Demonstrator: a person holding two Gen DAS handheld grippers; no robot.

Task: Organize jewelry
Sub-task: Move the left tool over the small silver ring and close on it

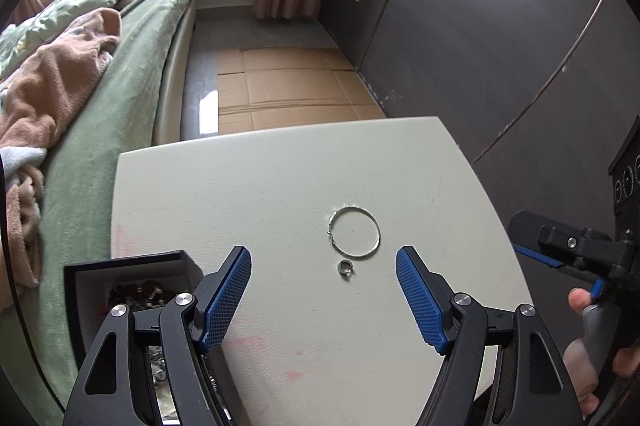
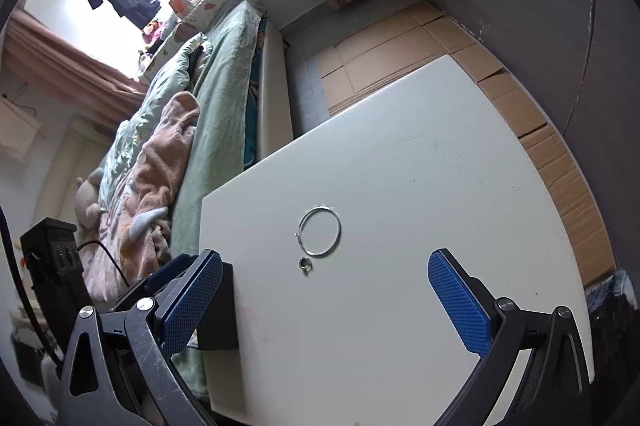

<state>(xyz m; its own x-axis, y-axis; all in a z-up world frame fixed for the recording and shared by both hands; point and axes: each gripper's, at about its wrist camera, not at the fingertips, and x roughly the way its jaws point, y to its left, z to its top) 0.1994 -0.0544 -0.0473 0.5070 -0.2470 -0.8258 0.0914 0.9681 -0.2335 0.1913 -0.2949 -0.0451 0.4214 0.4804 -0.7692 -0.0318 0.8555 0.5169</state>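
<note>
Dark jewelry box's (image 1: 132,290) contents show from left wrist only.

The left gripper (image 1: 323,290) has its blue-padded fingers (image 1: 226,296) spread wide, holding nothing. The right gripper (image 2: 325,300) is likewise wide apart and unloaded; the left view shows it side-on, gripped by the person's right hand (image 1: 592,342).

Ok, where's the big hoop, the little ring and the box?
big hoop (image 1: 354,232), left wrist view, centre of its loop.
little ring (image 1: 345,267), left wrist view, its band.
box (image 1: 76,280), left wrist view, its dark left wall.
</note>
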